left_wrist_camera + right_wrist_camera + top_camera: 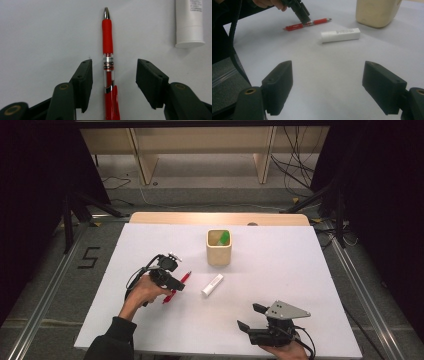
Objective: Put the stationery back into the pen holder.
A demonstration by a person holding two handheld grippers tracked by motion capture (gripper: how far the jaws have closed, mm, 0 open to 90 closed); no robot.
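**Red pen between parted jaws, one of three loose items on the sheet**

We are listing one red pen (177, 287), lying flat on the white table (280, 320) on the left-hand side. In the high view its long axis is running diagonally, the metal tip pointing up and to the right toward the cup, the clip end toward the person's left hand (142, 292). In the left gripper view the pen (108, 67) is running straight up the frame, tip farthest from the camera, red grip just behind the tip, clear banded barrel in the middle.

We are seeing the left gripper (114, 75) straddling that barrel, its jaws parted on either side with a gap showing at each pad; neither pad is touching the pen.

We are counting one white tube (212, 284), lying just right of the pen on a similar diagonal, apart from it. We are counting one cream square cup (219, 251) standing upright beyond both, with one green item (224, 238) leaning inside it.

The right gripper (327, 87) is sitting near the front right edge, well apart from the pen; its jaws are spread wide and holding nothing. In its view the pen (308, 24), the tube (340, 35) and the cup (377, 12) are lying ahead
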